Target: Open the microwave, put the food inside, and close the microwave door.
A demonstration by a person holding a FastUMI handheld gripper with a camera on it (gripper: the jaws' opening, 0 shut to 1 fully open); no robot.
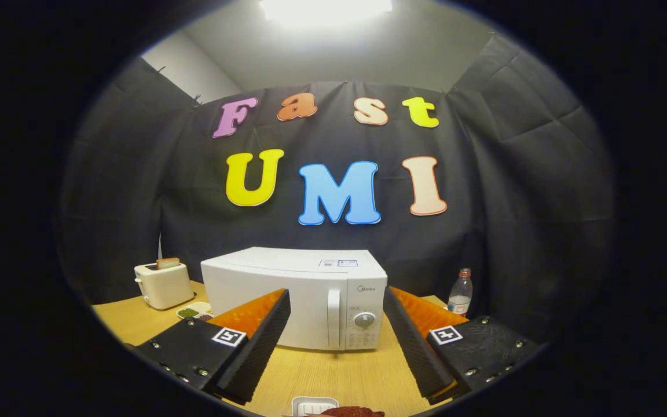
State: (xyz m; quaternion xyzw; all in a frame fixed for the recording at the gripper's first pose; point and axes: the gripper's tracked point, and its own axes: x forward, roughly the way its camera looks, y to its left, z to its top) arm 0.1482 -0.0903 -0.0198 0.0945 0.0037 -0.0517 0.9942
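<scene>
A white toaster (162,285) stands at the left on the wooden tabletop (333,376), with a slice of bread (168,263) sticking out of its top. Just beside it lies a small dish (195,311) with dark bits in it. In the middle stands the white microwave (293,295). Its door is closed, and its handle (334,311) and round knob (364,319) are on its right side. The tongs (336,304) are spread wide and hold nothing, and the microwave sits just beyond them. Close in, under the tongs, is a white dish (313,404) with some reddish-brown food (354,412). At the right, a clear bottle (461,292) stands by the dark cloth wall.
</scene>
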